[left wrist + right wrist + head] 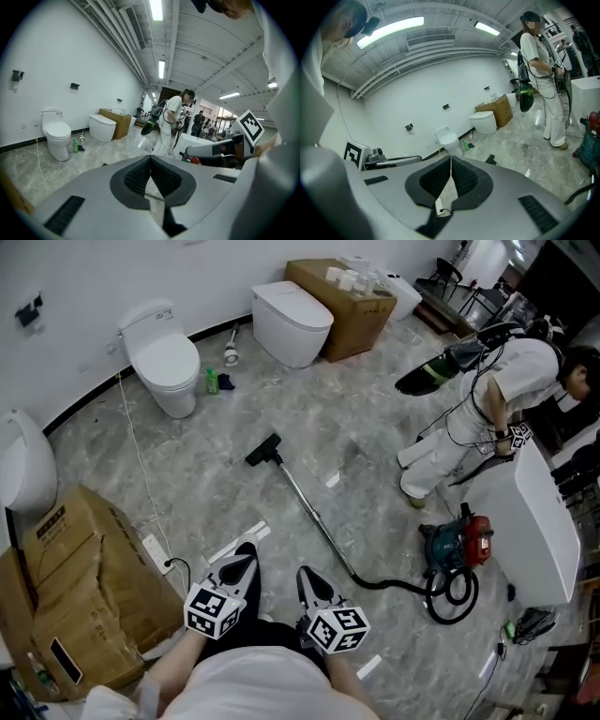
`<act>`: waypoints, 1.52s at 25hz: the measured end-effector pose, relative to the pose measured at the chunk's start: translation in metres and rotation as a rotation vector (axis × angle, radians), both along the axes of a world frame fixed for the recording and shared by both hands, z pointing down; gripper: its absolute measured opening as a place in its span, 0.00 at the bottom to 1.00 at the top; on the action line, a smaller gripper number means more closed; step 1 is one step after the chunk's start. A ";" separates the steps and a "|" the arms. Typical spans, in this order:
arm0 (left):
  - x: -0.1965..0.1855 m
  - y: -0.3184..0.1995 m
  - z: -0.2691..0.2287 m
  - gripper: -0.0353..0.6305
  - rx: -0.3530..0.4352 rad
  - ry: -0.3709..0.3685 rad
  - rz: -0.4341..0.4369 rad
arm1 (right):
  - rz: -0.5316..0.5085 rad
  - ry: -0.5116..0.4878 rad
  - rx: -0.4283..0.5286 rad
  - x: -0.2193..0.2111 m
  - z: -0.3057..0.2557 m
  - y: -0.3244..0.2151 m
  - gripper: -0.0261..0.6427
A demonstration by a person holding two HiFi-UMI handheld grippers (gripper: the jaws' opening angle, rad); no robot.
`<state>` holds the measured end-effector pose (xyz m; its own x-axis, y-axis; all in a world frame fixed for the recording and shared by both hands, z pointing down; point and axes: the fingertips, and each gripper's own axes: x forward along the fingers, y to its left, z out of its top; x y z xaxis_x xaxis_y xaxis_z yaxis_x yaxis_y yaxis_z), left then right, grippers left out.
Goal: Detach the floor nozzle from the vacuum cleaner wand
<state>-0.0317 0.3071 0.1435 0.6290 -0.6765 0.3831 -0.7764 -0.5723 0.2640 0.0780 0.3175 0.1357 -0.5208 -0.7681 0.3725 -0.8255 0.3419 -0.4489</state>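
While the left gripper [247,549] and right gripper [304,572] are pressed together, empty, the floor nozzle [264,450] lies well ahead on the floor [375,442], likely light rigid plastic (its wand [310,509] looks slick metal), best grasped at the neck.

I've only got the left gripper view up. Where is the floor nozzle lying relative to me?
Observer: In the head view the black floor nozzle lies flat on the floor well ahead of you, with nothing touching it.
Operator: Which way does the wand run from it?
Observer: The wand slants back from the nozzle toward your right and joins a black hose that leads to the red and teal vacuum body.
Operator: And my other hand?
Observer: In its own view, the right hand-held gripper has its jaws together and holds nothing.
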 end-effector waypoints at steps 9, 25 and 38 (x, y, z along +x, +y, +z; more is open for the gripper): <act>-0.022 -0.139 -0.013 0.06 0.010 0.036 -0.007 | 0.011 0.029 0.017 -0.013 -0.015 -0.131 0.07; -0.027 -0.293 -0.001 0.06 -0.022 0.036 0.123 | 0.101 0.014 0.017 -0.019 -0.006 -0.296 0.07; 0.008 -0.356 0.007 0.06 -0.045 0.056 0.108 | 0.010 0.012 0.000 0.000 0.011 -0.362 0.07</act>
